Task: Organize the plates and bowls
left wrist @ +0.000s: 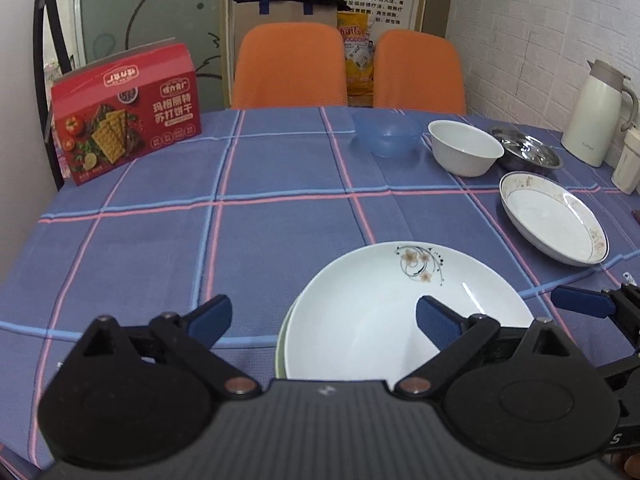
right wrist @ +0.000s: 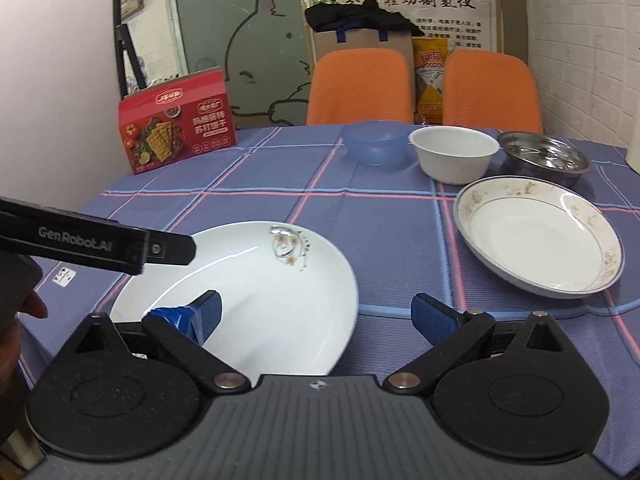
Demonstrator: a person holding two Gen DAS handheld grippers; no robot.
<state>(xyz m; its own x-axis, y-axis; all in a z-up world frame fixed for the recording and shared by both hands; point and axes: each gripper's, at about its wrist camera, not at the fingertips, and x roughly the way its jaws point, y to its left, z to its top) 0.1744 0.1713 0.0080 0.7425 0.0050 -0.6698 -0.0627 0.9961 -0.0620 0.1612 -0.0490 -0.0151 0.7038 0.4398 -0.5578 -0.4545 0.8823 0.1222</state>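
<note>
Nearest thing is the flower plate (left wrist: 404, 316), sitting on top of another plate whose edge peeks out at its left, right at the front of the plaid surface (left wrist: 168, 240). Left hand-held gripper (left wrist: 324, 320) is spread wide, one pad over the plate, not gripping anything. Right hand-held gripper (right wrist: 316, 312) is wide open too, left pad above the same plate (right wrist: 256, 292). A bit further right lies the rimmed plate (right wrist: 536, 236). Behind it, in a row: blue bowl (right wrist: 374, 140), white bowl (right wrist: 454, 152), steel bowl (right wrist: 546, 156). Far left stands a cracker box (right wrist: 176, 128), with orange chairs (right wrist: 360, 84) beyond.
</note>
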